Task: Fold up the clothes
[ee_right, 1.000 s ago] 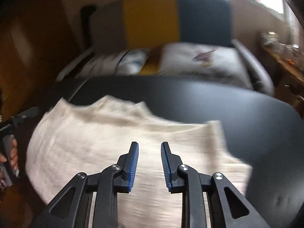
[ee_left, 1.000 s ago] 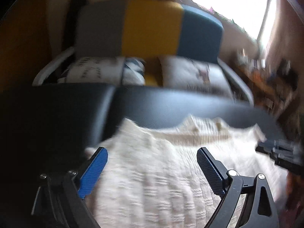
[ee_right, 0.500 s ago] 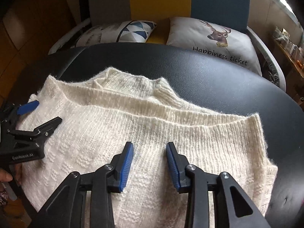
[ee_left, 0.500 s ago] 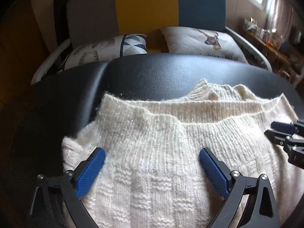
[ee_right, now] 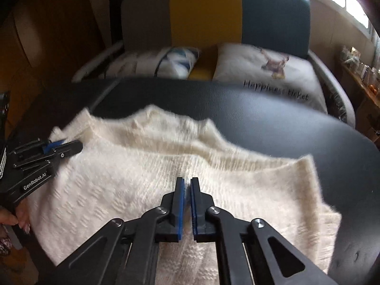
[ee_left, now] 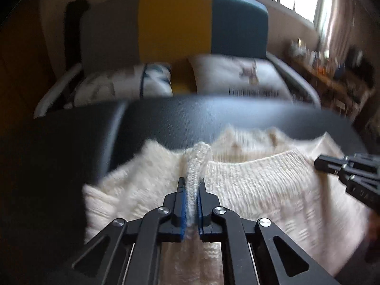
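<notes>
We've got the cream knit sweater [ee_left: 249, 190] lying on the black padded worktop [ee_left: 213, 116], neckline twd the far edge, w/ a striped sofa [ee_left: 178, 23] and pillows behind. What's just changed: half a sec ago both tongs stood spread over the knit, nothing pinched; now the left tongs [ee_left: 190, 185] are clenched on a raised ridge of the fabric near the top hem, the pinched fold standing up between the blue pads [ee_left: 181, 204]. The right tongs [ee_right: 186, 185] have snapped together too, down on the knit mid-body; a small pucker sits at the tips, so they look to be grasping fabric (blur makes it hard to say how much). Both views are smeared, so the hands seem on the move. We read this as the grip phase done: both sides hold the sweater, and the next step is prob. lifting and carrying that edge over to make a fold. Risk: the loose knit stretching or slipping out unevenly.
</notes>
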{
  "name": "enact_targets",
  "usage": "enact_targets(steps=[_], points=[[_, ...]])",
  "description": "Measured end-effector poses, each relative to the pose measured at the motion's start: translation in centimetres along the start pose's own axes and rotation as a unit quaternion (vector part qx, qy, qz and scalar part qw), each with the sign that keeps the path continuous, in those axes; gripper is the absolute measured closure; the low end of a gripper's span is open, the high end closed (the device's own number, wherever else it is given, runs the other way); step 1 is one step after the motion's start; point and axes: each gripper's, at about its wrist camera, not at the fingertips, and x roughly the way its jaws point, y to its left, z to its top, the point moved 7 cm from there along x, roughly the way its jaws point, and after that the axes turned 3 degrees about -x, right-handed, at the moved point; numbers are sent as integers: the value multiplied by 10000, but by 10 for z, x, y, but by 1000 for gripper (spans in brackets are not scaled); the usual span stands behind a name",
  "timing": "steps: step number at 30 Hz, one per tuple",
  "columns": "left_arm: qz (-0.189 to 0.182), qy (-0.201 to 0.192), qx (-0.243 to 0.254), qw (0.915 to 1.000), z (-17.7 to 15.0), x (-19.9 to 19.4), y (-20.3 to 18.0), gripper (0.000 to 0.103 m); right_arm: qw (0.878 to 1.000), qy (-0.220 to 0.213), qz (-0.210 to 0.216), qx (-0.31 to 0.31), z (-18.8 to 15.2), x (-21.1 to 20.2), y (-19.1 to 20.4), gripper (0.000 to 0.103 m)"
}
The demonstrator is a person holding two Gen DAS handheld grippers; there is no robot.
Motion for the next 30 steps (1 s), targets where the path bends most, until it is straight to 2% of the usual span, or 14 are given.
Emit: enact_targets(steps=[3,5,8,10,13,15,19,20,21,23,26,28,30], points=[[171,-296,77,9994,14,1,-3,95,9990,-415,-83,148,17,-11,-4,100],[315,-391,183,9986,19,9,-6,95,9984,-507,-155,216,23,-4,-4,100],[568,-162,279,9979,12,43,-5,95,9976,-475,-312,386,23,20,-10,100],[629,50,173,9979,4,64,2,94,9971,-365,-432,510,20,40,-16,103],[453,61,-155,9988,-5,73,10,92,9959,-202,-563,675,9,63,-28,103],[360,-11,-205,9991,-5,71,9,92,9946,-293,-396,919,6,66,-36,103],[38,79,-500,9987,-4,76,14,92,9951,-204,-55,961,8,59,-34,103],[-64,92,-607,9981,-4,77,17,91,9950,-175,56,982,9,55,-34,97],[-132,87,-680,9976,-5,77,18,91,9947,-147,168,1003,10,51,-33,86],[-243,68,-777,9967,-5,76,19,91,9946,-10,327,982,13,46,-28,82],[-599,26,-933,9938,-1,67,20,83,9968,163,462,629,20,46,-4,82],[-634,-123,-1091,9919,4,54,29,75,9977,219,577,287,27,47,23,82],[-390,-421,-1156,9916,8,38,44,49,9971,239,719,-78,35,52,48,82]])
